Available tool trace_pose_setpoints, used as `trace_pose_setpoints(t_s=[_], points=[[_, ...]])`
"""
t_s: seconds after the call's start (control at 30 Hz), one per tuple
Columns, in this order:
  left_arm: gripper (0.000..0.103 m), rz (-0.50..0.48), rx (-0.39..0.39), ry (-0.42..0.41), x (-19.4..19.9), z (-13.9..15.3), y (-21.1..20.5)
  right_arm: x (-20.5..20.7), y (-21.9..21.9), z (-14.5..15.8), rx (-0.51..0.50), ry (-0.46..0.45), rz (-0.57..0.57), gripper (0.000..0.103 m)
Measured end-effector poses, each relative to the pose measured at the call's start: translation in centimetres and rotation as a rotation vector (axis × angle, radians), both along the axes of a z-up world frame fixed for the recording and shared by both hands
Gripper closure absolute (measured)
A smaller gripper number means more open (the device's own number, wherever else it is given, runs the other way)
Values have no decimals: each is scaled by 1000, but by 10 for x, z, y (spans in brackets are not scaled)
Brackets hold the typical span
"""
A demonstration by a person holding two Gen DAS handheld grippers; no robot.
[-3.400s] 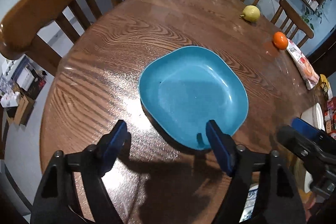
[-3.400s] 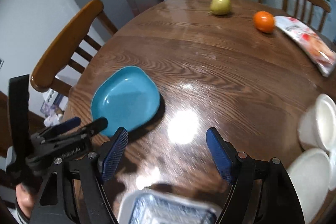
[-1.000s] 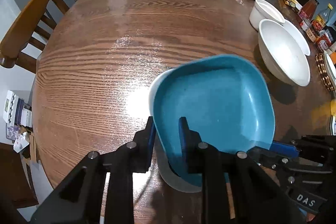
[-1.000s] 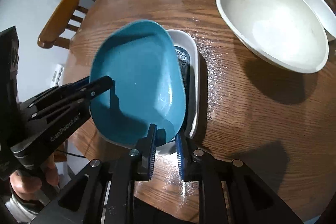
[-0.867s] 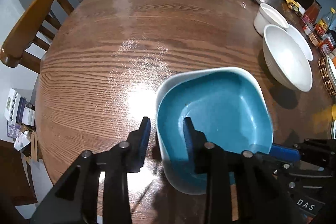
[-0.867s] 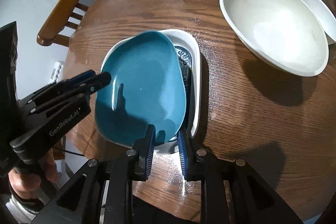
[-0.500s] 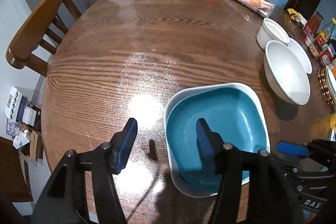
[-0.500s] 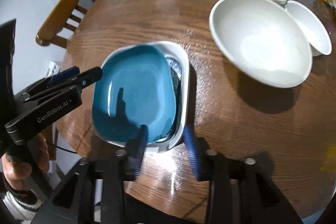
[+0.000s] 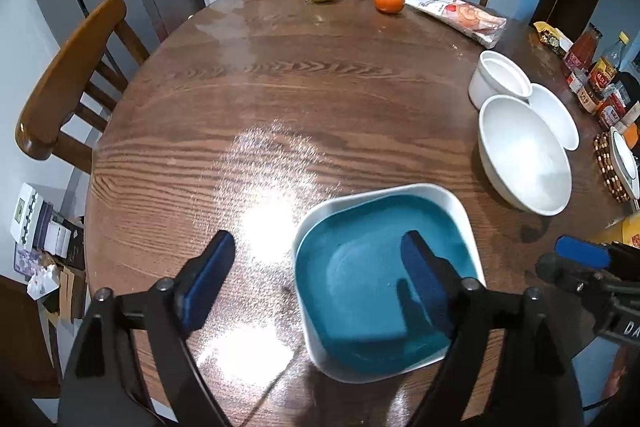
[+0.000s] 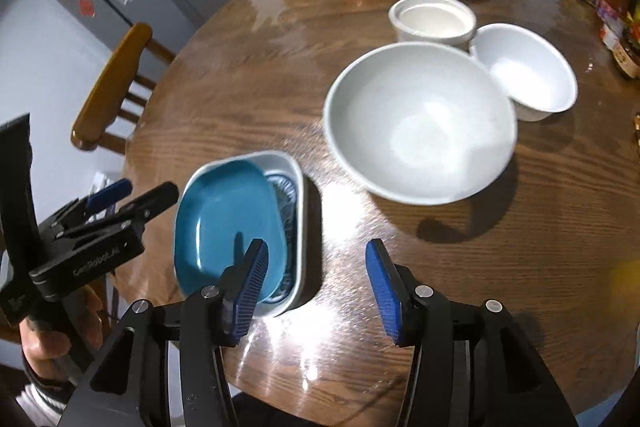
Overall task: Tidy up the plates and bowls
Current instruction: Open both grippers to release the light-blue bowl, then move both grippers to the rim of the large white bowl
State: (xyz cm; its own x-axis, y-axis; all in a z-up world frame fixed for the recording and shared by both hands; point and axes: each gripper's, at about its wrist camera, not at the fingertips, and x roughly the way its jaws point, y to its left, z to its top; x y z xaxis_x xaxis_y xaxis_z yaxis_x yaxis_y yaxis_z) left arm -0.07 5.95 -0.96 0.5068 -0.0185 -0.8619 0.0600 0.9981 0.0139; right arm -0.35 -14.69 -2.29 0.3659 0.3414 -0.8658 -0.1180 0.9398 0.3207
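Blue plate [image 9: 372, 283] sat nested inside the white square dish [image 9: 460, 211], near table [image 9: 280, 87] edge. It lay skewed toward one side of the dish, so patterned dish floor showed beside it in the right wrist view. My read: stacking like with like to free table space.

Left gripper [image 9: 316, 267]: jaws opening, wide apart, nothing clamped. One finger was over bare table outside the dish, the other over the blue plate's interior; the dish's near rim fell between them, but no pad pressed on it.

Right gripper [image 10: 316, 283]: jaws also opening, moderately apart, nothing gripped. One finger overlapped the blue plate's near edge in the picture, the other was over bare wood beside the dish. Contact there can't be confirmed; looked clear.

Both pointing steeply down at the stack, which fits a two-handed release.

Beyond the right gripper's fingers: large white bowl [image 10: 420, 123], small white bowl [image 10: 528, 71] touching its far rim, white ramekin [image 10: 434, 17] behind. Probably next candidates for nesting, large bowl as base.
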Motion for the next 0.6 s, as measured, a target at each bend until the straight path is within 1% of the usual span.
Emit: trace_pose_setpoints(t_s=[0.07,0.13,0.2,0.43,0.6], points=[[17,-7,-8,-5,2,3,-4,1,-8,3,7,-11,-34,48],[13,-15,-16,-3,5,5,-10,1,-18,4,16,-21,-71,46],[7,-25,-26,-7,7,7,-16,1,-31,5,22,-26,-106,46],[6,-77,-44,-9,16,11,-41,-4,-69,-2,41,-18,-240,46],[2,-117,-46,2,27,8,-60,-5,-86,-4,38,-14,-294,46]])
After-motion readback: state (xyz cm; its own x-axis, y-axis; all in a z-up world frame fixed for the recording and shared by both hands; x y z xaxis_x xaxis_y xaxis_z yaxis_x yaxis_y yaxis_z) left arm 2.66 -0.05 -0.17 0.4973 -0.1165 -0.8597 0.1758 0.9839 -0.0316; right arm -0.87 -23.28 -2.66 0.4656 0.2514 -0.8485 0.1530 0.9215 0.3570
